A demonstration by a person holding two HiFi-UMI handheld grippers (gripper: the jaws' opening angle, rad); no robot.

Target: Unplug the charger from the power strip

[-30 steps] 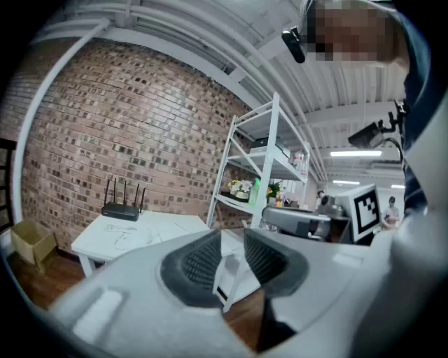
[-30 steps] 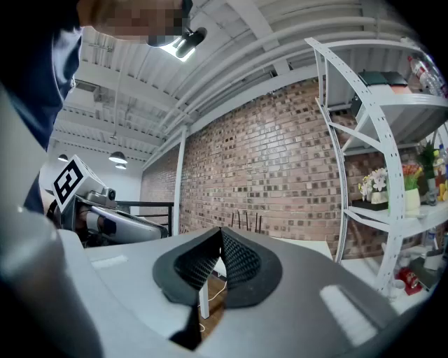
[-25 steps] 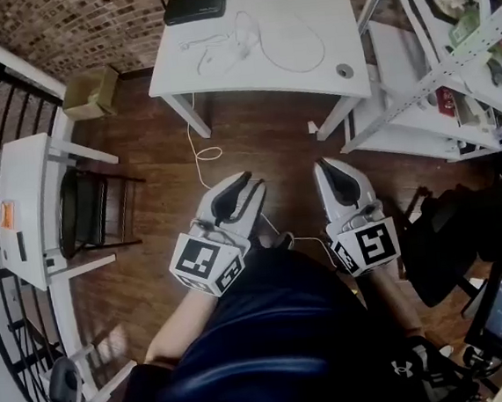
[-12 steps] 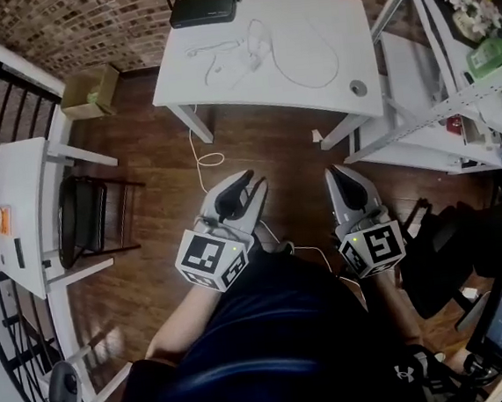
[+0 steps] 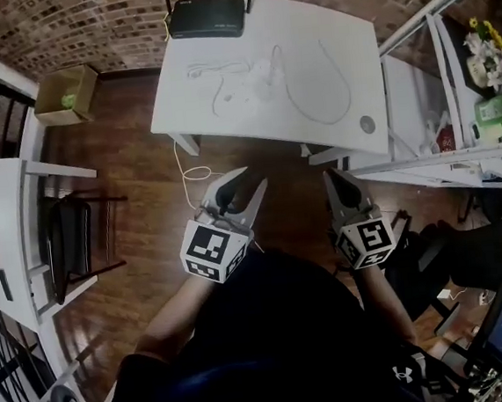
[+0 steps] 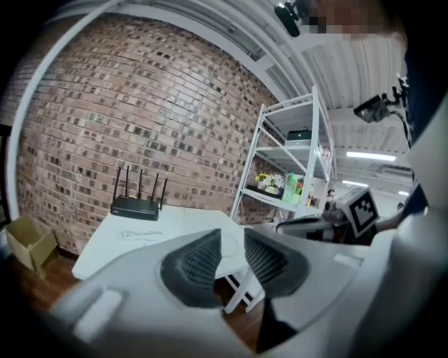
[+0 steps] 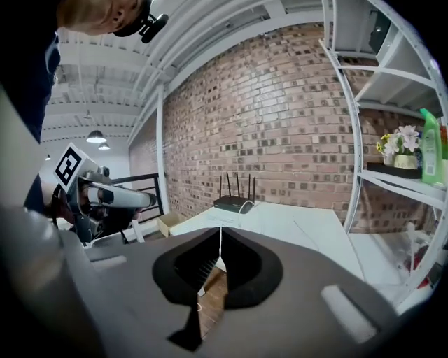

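1 thin white cable [image 5: 321,122] loops across smooth rectangular table [image 5: 304,18].

The person wears a dark navy top [image 5: 274,344] with a small white logo [image 5: 404,371] on dark fabric at the right. The left gripper [image 5: 251,179] and right gripper [image 5: 335,177] have pale grey shells, dark ribbed pads [image 6: 199,262] and a rear cube [image 5: 213,250] of black-and-white square markers. The left one's jaws are opening, with nothing between them.

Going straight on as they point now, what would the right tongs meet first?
Probably the near edge of the white table; the shut right tongs aim at it, though depth is unclear.
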